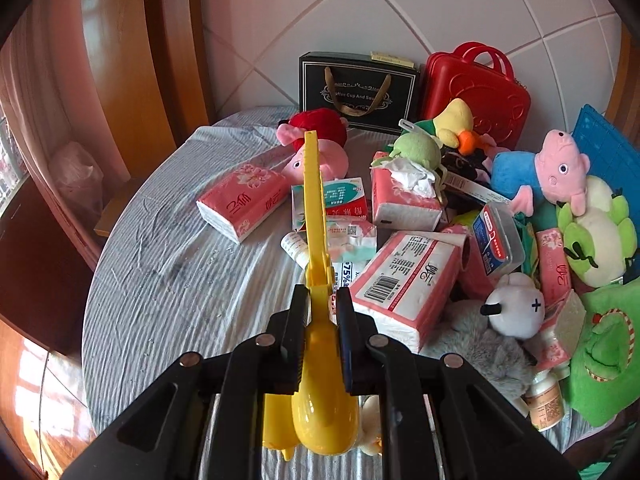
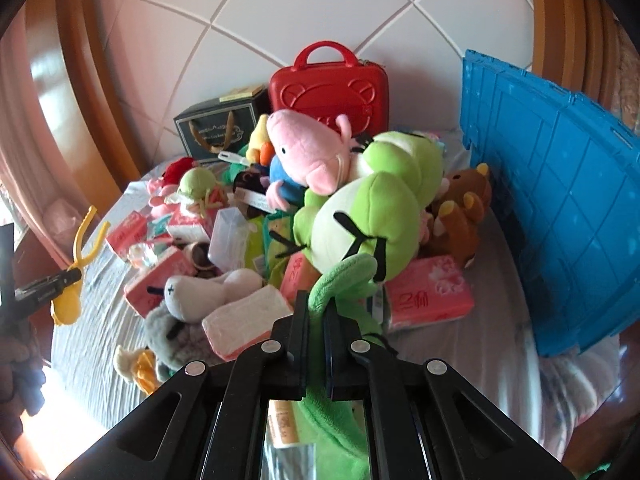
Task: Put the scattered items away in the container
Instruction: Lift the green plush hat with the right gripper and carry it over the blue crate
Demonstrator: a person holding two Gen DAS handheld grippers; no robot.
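Observation:
My left gripper [image 1: 320, 308] is shut on yellow plastic tongs [image 1: 314, 200], held above the table with the long arms pointing away from me. The same tongs [image 2: 80, 248] show at the left edge of the right wrist view. My right gripper [image 2: 318, 312] is shut on a green frog cloth [image 2: 344, 280], which hangs down below the pads. The blue crate [image 2: 560, 200] stands at the table's right side, to the right of my right gripper. Toys and tissue packs lie scattered in a heap in front of both grippers.
A round table [image 1: 168, 280] bears a grey striped cloth. On it are pink tissue packs [image 1: 244, 200], a pig plush [image 2: 304, 148], a green frog plush [image 2: 360, 220], a white plush [image 1: 516, 308], a red case [image 2: 332, 84] and a black gift box [image 1: 356, 88] by the tiled wall.

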